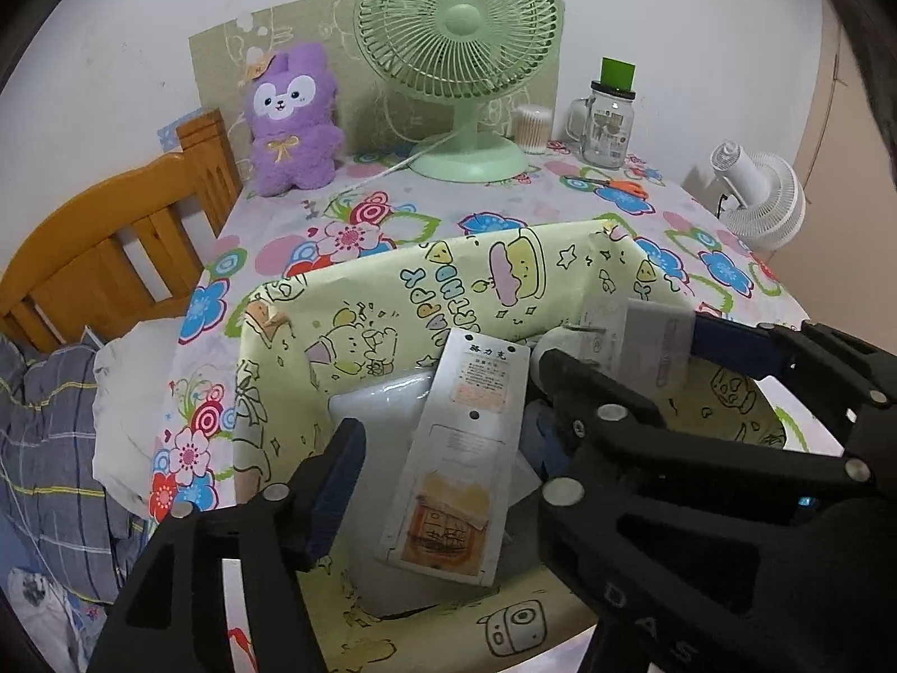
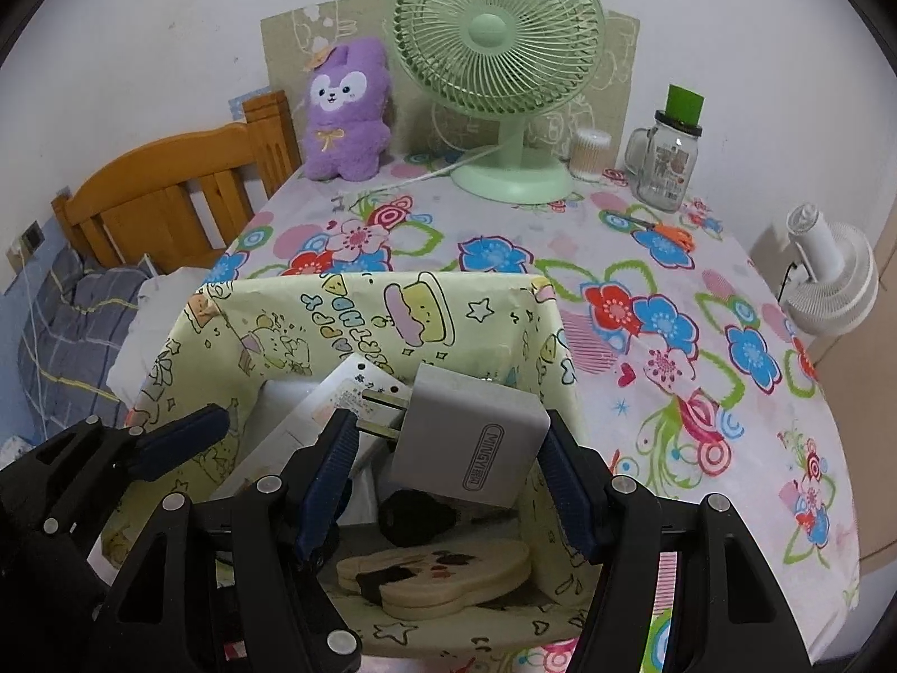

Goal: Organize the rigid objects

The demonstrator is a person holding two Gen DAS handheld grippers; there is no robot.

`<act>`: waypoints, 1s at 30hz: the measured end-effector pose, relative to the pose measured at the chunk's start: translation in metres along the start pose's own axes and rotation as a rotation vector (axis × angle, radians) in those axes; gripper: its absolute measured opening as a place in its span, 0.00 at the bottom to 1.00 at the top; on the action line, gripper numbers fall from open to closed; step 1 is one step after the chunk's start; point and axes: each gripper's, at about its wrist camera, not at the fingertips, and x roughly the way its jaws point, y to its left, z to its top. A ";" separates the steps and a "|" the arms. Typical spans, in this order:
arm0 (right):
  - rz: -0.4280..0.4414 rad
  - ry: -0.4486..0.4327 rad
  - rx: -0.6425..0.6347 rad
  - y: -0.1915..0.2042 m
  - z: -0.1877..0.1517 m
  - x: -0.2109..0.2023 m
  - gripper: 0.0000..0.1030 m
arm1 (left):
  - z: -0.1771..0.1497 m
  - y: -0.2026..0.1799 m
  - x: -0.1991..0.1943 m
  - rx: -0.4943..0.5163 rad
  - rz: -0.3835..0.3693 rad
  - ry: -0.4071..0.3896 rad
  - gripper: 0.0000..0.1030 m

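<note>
White wall (image 2: 140, 28), wooden headboard (image 2: 168, 190) (orange-toned), floral tablecloth (image 2: 644, 291)

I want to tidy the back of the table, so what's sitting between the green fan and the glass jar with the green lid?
A small clear container of cotton swabs stands between the green fan and the glass jar, clearest in the right wrist view.

Left gripper (image 1: 448, 448): fingers spread, touching nothing
Flat card pack (image 1: 457, 460): between the fingers, leaning inside the box
Box (image 1: 392, 291): yellow cartoon paper, on the floral worktop (image 1: 504, 207)
Right gripper (image 1: 661, 347): clamps a white charger (image 1: 644, 345) over the box
Behind: green fan (image 1: 459, 50), purple plush (image 1: 294, 118), glass jar (image 1: 608, 123)
</note>
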 end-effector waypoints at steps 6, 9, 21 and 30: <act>0.041 0.014 0.009 0.003 0.000 0.004 0.70 | -0.003 0.001 -0.006 -0.001 -0.005 -0.011 0.77; 0.057 0.016 0.013 0.004 -0.001 0.001 0.76 | -0.004 0.000 -0.012 0.005 0.007 -0.026 0.79; 0.012 -0.008 0.011 -0.002 -0.010 -0.024 0.83 | -0.011 -0.010 -0.029 0.031 0.021 -0.059 0.86; -0.029 -0.025 0.034 -0.015 -0.019 -0.044 0.88 | -0.017 -0.014 -0.040 0.015 0.033 -0.076 0.91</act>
